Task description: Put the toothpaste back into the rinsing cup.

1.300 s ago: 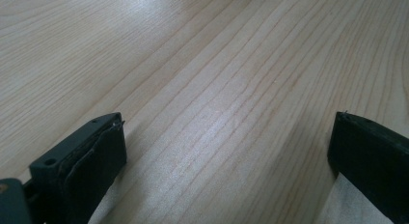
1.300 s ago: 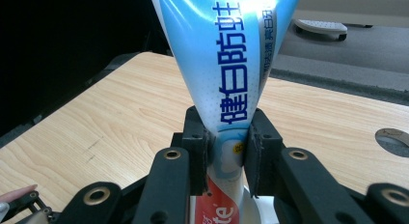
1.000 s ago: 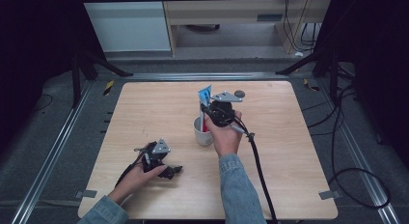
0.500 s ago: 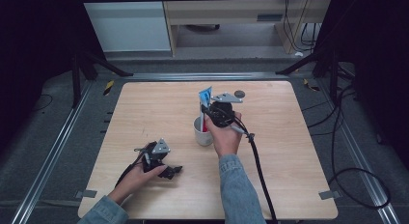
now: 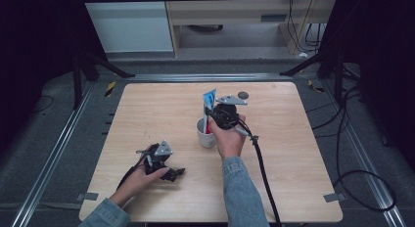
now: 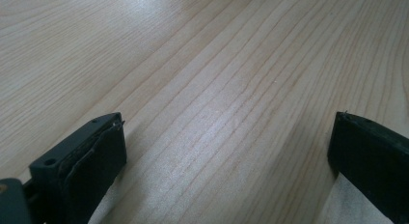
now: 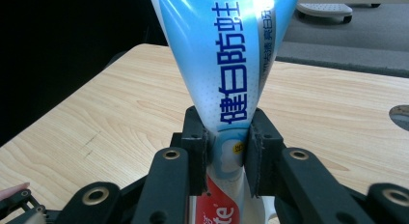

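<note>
Currently, your right gripper (image 7: 226, 151) has its jaws clamped on the blue toothpaste tube (image 7: 226, 60), which stands upright with its lower end inside the white cup (image 5: 206, 134) near the table's (image 5: 147, 109) centre. Your right hand (image 5: 230, 136) sits just beside the cup. A small dark disc (image 5: 242, 95) lies on the wood beyond the tube. Your left gripper (image 5: 164, 163) rests on the table well apart, jaws spread wide over bare wood.

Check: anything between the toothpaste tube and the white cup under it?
Nothing visible. The right gripper is clamped on the toothpaste tube, held upright, its lower end already at the mouth of the white cup. The left gripper rests open on the table, well clear.
</note>
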